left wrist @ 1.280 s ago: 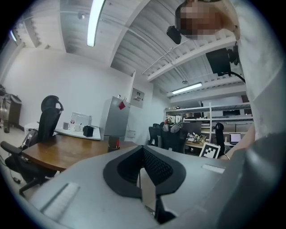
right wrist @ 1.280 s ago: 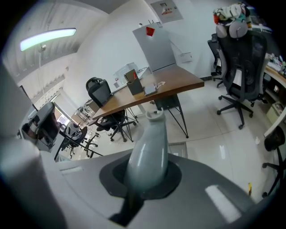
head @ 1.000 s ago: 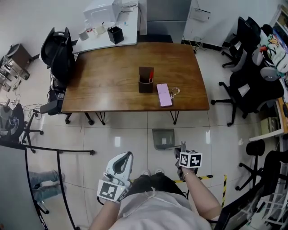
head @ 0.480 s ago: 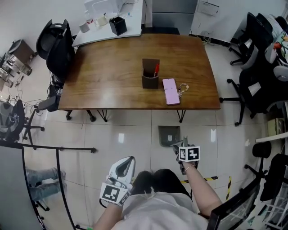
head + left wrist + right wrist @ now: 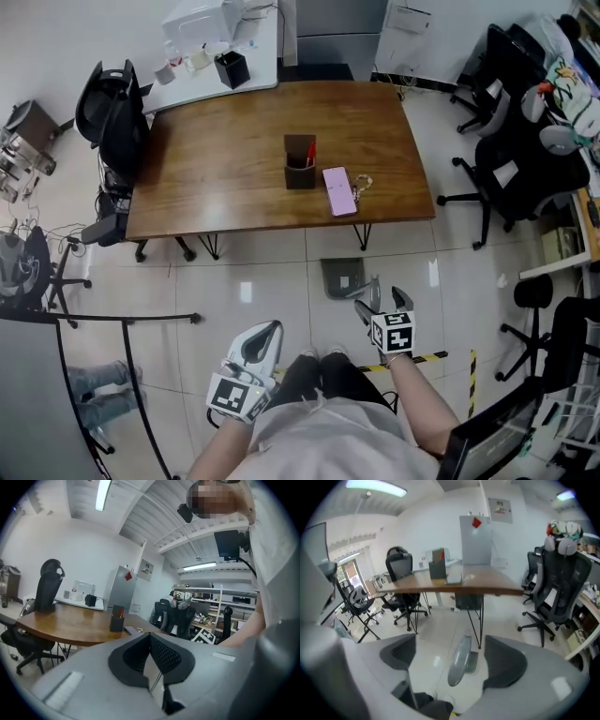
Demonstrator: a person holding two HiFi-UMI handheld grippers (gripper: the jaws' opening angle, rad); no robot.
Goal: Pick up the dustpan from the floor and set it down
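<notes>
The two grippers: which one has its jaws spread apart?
The right gripper: its jaws are opening, well apart, with the handle of the dustpan between them, not gripped. The left gripper has its jaws shut together on nothing.

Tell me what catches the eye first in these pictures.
The big wooden table fills the middle of the room, with a dark pen holder and a pink phone near its front edge. On the pale floor just before it sits a grey dustpan. The right tongs hover over it, jaws opening, with its upright handle between them but touching neither.
</notes>
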